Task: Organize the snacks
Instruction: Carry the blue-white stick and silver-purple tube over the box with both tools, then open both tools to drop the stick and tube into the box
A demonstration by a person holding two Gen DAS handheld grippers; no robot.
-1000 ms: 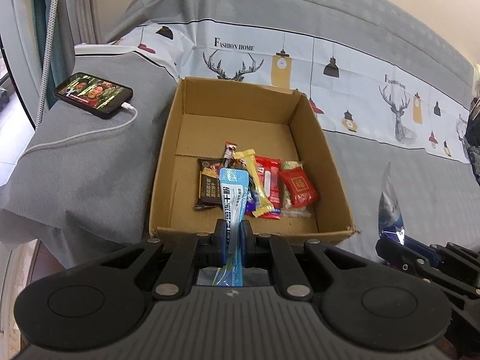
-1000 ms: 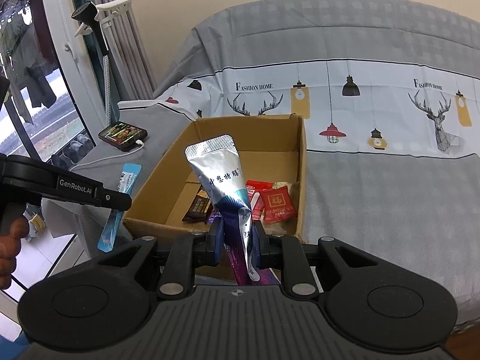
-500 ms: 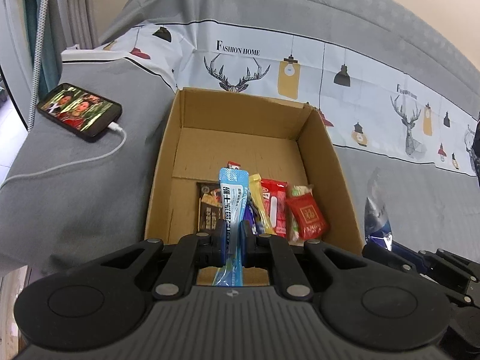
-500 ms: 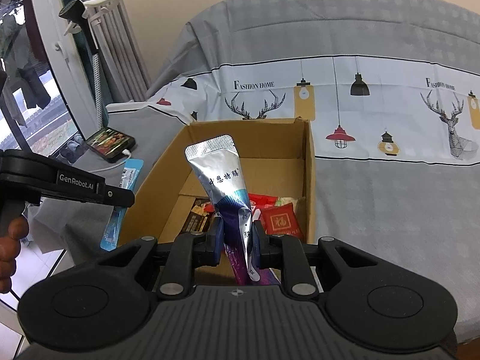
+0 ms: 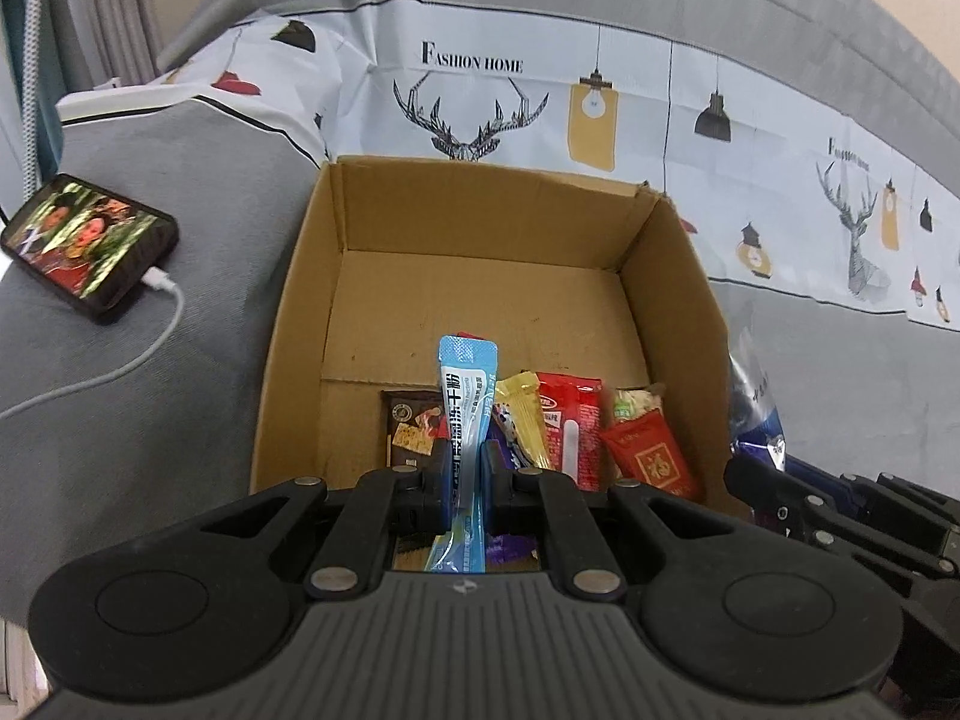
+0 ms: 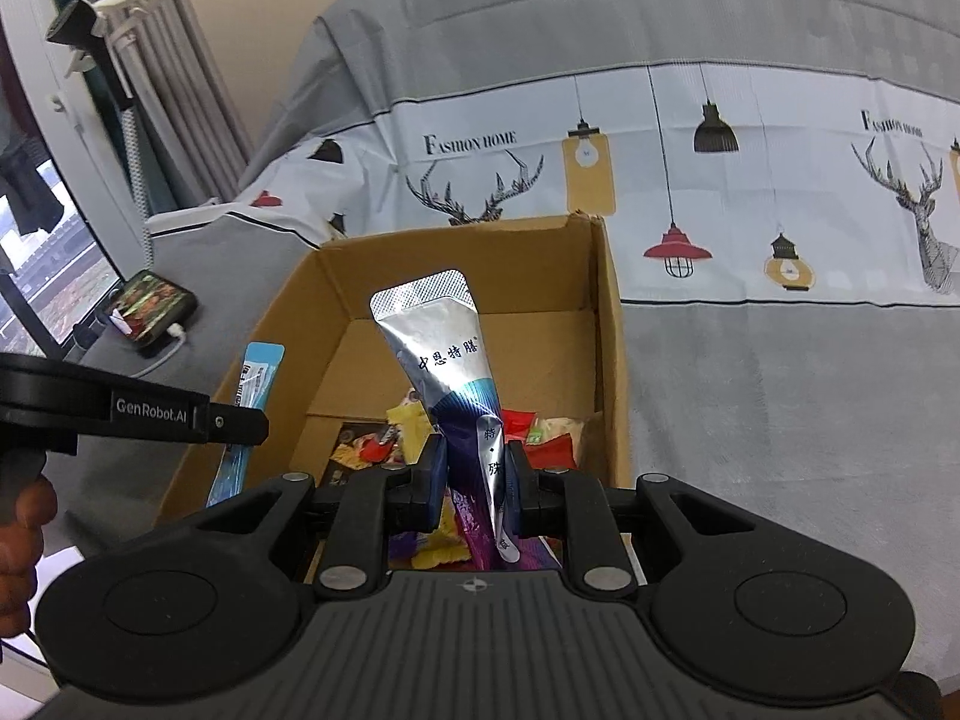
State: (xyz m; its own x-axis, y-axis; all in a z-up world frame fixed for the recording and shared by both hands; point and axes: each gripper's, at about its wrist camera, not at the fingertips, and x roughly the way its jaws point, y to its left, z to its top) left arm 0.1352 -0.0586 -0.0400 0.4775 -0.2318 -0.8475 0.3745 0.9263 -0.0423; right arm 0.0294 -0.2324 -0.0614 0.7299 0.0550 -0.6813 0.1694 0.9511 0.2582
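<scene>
An open cardboard box [image 5: 300, 324] [image 6: 609, 324] sits on the grey sofa cover. Several snack packets lie at its near end, among them a red packet [image 5: 651, 459] and a yellow one [image 5: 525, 414]. My left gripper [image 5: 467, 459] is shut on a light-blue stick sachet [image 5: 465, 390] that stands upright over the box's near edge. My right gripper [image 6: 474, 468] is shut on a silver and purple pouch [image 6: 444, 348], which points up over the box's near right side. In the right wrist view the left gripper's arm [image 6: 156, 417] and the blue sachet [image 6: 252, 384] show at the box's left wall.
A phone [image 5: 90, 246] with a lit screen and a white charging cable [image 5: 120, 372] lies on the grey armrest left of the box. A printed deer-and-lamp sofa cover [image 5: 600, 96] rises behind. A hand [image 6: 18, 546] holds the left gripper's handle.
Both grippers have moved forward and down toward the box with their packets still held. The box now looks larger, and its near edge lies under the fingers.
</scene>
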